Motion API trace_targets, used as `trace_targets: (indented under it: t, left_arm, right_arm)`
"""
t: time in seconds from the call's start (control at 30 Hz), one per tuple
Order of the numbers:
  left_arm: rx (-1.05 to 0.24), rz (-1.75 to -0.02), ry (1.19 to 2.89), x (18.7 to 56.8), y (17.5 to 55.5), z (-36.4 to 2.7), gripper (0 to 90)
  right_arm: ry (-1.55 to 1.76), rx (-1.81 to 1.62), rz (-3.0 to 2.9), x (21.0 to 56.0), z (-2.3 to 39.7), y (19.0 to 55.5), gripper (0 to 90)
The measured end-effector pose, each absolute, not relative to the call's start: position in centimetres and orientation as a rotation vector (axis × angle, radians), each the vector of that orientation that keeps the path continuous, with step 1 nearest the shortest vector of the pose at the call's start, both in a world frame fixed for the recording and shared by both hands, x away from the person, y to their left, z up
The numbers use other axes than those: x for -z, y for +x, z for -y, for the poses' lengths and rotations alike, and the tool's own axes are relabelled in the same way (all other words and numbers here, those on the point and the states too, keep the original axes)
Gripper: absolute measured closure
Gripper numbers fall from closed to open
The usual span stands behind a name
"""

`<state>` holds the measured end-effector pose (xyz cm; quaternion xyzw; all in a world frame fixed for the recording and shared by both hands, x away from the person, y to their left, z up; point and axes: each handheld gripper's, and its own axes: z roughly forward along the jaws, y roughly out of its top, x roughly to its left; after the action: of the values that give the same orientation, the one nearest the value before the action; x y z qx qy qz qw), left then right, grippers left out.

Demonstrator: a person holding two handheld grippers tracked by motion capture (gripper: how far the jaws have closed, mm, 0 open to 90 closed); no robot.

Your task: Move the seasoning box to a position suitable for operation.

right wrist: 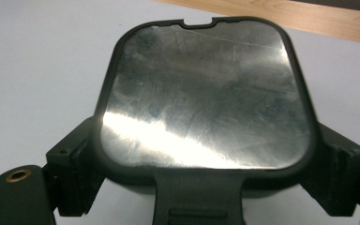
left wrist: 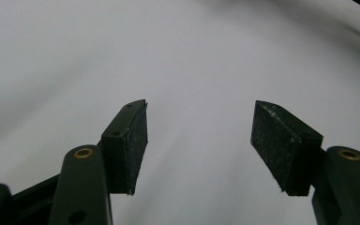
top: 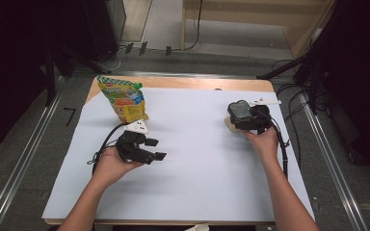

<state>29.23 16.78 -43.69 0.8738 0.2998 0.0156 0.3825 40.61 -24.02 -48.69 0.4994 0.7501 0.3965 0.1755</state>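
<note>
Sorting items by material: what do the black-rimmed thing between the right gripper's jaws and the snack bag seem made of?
Black-rimmed thing: matte black plastic frame around a scuffed, glossy panel, perhaps metal or glass, which reflects light. Snack bag: crinkled, printed plastic film, probably.

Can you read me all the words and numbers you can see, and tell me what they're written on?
Snack bag: it has print and pictures in green, yellow and orange, but they are too small and blurred to read.
Black device with a shiny screen: its screen is blank, with no words or numbers.
White table cover: plain, nothing written.
</note>
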Motion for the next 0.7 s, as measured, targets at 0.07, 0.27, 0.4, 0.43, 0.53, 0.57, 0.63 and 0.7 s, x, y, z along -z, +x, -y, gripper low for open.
trace_targets:
  t: [0.07, 0.27, 0.4, 0.43, 0.53, 0.57, 0.63, 0.7]
  left_arm:
    - [-0.043, -0.767, 2.228, 43.7, 29.0, -16.8, 37.2]
    - [-0.044, -0.777, 2.231, 43.8, 28.6, -17.0, 37.3]
    - [-0.044, -0.785, 2.222, 43.9, 28.4, -17.3, 37.3]
    - [-0.046, -0.789, 2.218, 43.8, 28.4, -17.3, 37.4]
    - [-0.045, -0.796, 2.213, 43.8, 28.4, -17.5, 37.4]
    - [-0.045, -0.795, 2.212, 43.8, 28.5, -17.5, 37.4]
    - [-0.046, -0.794, 2.213, 43.8, 28.5, -17.6, 37.4]
    - [-0.046, -0.795, 2.212, 43.8, 28.6, -17.6, 37.4]
  right_arm:
    - [1.415, -1.125, -2.118, 49.0, 23.8, 40.8, 13.5]
    - [1.390, -1.073, -2.111, 49.6, 23.1, 41.3, 14.7]
    - [1.375, -1.071, -2.106, 49.7, 23.0, 41.4, 16.0]
    - [1.370, -1.063, -2.108, 49.6, 23.0, 41.4, 16.2]
    - [1.367, -1.049, -2.110, 49.5, 22.9, 41.4, 16.5]
    - [1.364, -1.044, -2.112, 49.4, 22.9, 41.4, 16.6]
    - [1.363, -1.038, -2.117, 49.3, 22.9, 41.3, 16.6]
    - [1.354, -1.043, -2.118, 49.1, 22.8, 41.2, 16.6]
